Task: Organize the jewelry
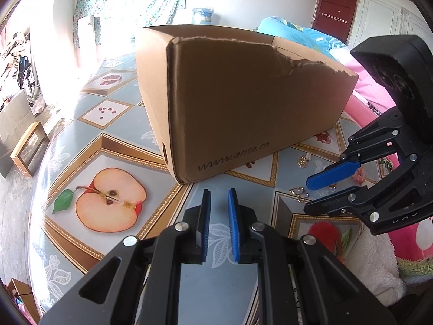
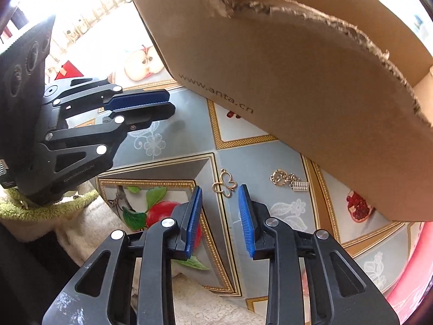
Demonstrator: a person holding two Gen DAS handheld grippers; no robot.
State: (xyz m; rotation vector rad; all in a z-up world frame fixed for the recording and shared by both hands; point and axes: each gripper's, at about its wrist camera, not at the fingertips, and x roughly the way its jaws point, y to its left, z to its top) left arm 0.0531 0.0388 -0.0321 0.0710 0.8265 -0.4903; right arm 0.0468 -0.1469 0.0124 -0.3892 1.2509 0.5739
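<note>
1. Right gripper, lower centre of the right wrist view: jaws parted a moderate gap, holding nothing. The gold butterfly piece lies on the tablecloth just beyond the tips, slightly left of the gap's centre line
2. Likely step: picking up that piece. Nudge left so both pads straddle it, come down low, close slowly; thin wire like this probably slips out flat
3. Left gripper, bottom centre of the left wrist view: jaws narrowly parted, empty, pointed at the cardboard box
4. The gold chain with comb charm, mid-right of the right view, sits close under the box's wall
5. The right view shows the box's open inside at upper right; the left view shows only its outer walls, the torn rim and both jewelry pieces small at right
</note>
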